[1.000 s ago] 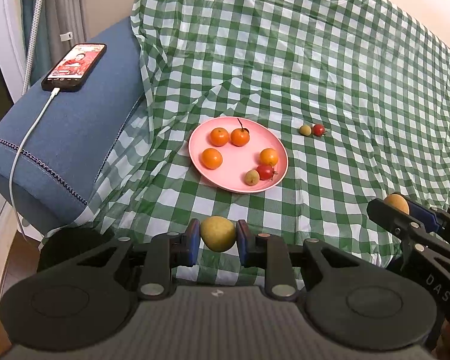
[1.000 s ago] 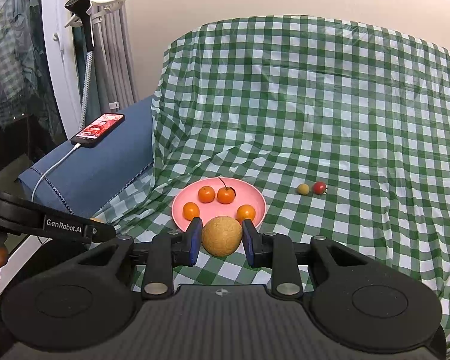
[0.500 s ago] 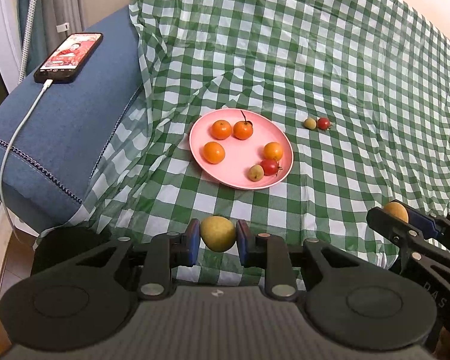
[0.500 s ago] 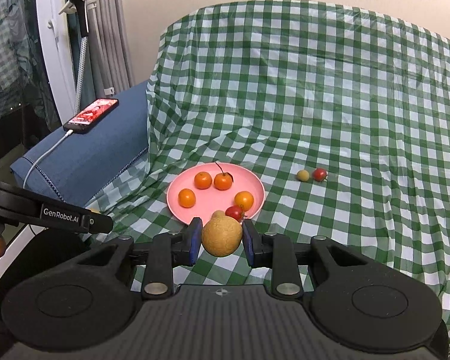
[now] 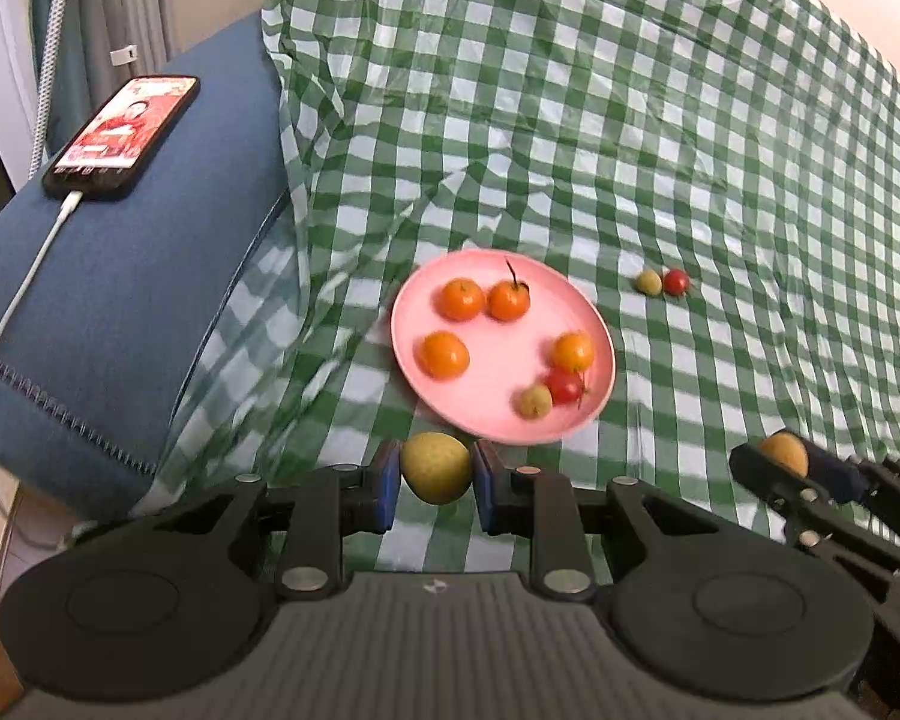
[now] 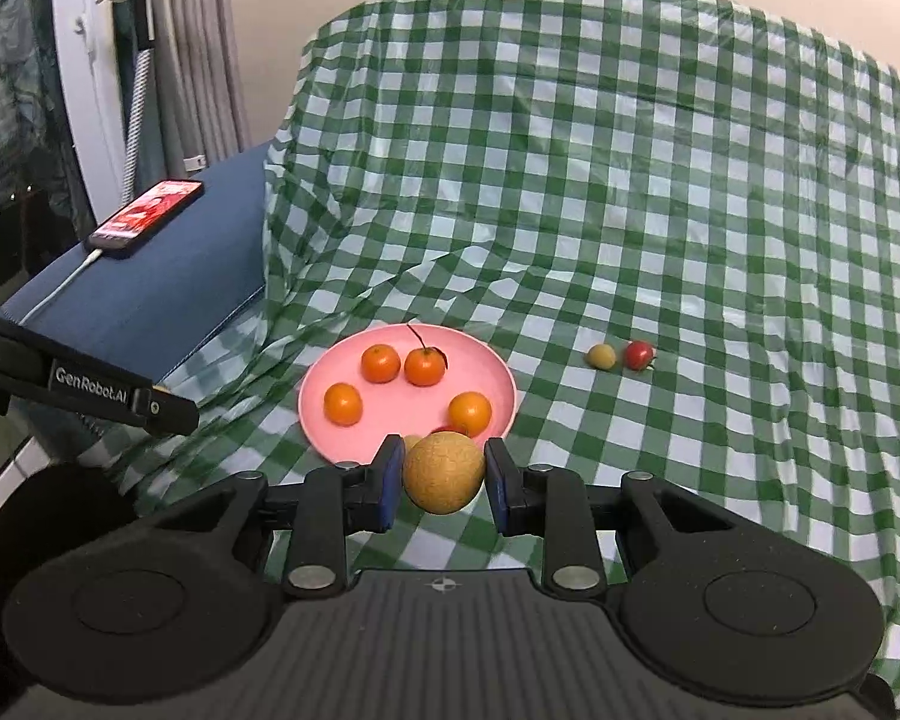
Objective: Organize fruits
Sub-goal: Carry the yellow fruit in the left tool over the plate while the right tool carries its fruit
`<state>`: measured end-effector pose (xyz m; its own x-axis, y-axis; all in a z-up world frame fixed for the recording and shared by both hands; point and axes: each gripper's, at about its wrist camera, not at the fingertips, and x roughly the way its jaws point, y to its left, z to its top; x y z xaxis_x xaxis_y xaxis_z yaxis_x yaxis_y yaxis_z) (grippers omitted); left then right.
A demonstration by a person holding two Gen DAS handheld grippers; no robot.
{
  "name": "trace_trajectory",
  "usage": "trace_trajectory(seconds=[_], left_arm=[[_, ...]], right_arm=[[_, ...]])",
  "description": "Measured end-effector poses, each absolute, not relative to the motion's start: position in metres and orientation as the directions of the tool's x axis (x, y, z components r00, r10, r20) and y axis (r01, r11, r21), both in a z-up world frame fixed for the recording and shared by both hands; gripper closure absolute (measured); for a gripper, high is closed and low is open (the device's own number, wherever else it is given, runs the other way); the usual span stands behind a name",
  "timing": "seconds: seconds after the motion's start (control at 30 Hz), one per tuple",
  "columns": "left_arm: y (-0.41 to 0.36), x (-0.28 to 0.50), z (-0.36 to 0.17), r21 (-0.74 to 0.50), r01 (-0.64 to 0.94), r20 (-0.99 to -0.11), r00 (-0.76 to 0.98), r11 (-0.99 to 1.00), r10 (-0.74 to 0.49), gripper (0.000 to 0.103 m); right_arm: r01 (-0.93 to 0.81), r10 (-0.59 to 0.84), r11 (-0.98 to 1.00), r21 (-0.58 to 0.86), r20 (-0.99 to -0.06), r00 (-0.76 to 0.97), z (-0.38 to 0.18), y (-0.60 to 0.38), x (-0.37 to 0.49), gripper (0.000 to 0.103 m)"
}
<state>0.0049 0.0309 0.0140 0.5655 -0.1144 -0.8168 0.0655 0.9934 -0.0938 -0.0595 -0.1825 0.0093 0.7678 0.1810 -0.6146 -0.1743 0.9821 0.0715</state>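
**Operator:** Between my left gripper [image 5: 437, 468] pads sat the yellow-green fruit [image 5: 437, 467], clamped on both sides, and the pink plate [image 5: 594, 324] lay straight ahead of it and a little lower, its near rim just beyond the fruit

**Observer:** And your other hand?

**Operator:** My right gripper [image 6: 444, 473] was closed on the tan round fruit [image 6: 444, 471] in the same way. From its camera the same plate [image 6: 354, 444] sat ahead and slightly to the left, with the fruit already overlapping the near rim in view (whether it was truly above the plate I could not tell)

**Observer:** Which one was nearer, then?

**Operator:** I judged the left, though not by much, since in its view the right gripper [image 5: 798, 468] hung well off to the right of the plate. Four oranges, a red tomato and a small yellowish fruit already lay on the plate, crowding the right side, so the bare middle and near-left looked like the place to aim

**Observer:** Anything left on the cloth?

**Operator:** Two small fruits, a yellowish one [image 5: 648, 282] touching a red one [image 5: 675, 282], lay on the checked cloth [image 5: 750, 180] to the right of the plate
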Motion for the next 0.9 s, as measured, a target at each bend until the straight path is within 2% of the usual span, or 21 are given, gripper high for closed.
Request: trace_trajectory(seconds=[0.53,0.87,0.9], left_arm=[[-0.012,0.112,-0.05,-0.07,0.094,-0.872,0.477,0.993,-0.107,0.075],[-0.018,0.146,-0.084,-0.038,0.124,-0.893,0.441,0.992,-0.089,0.075],[-0.018,0.147,-0.083,-0.026,0.129,-0.89,0.448,0.991,-0.082,0.068]], right_arm=[[-0.123,0.181,0.983,0.133,-0.693,0.698,-0.053,-0.173,0.045,0.073],[-0.123,0.195,0.981,0.152,-0.725,0.661,-0.083,-0.169,0.082,0.073],[-0.122,0.2,0.98,0.159,-0.721,0.664,-0.082,-0.17,0.085,0.071]])
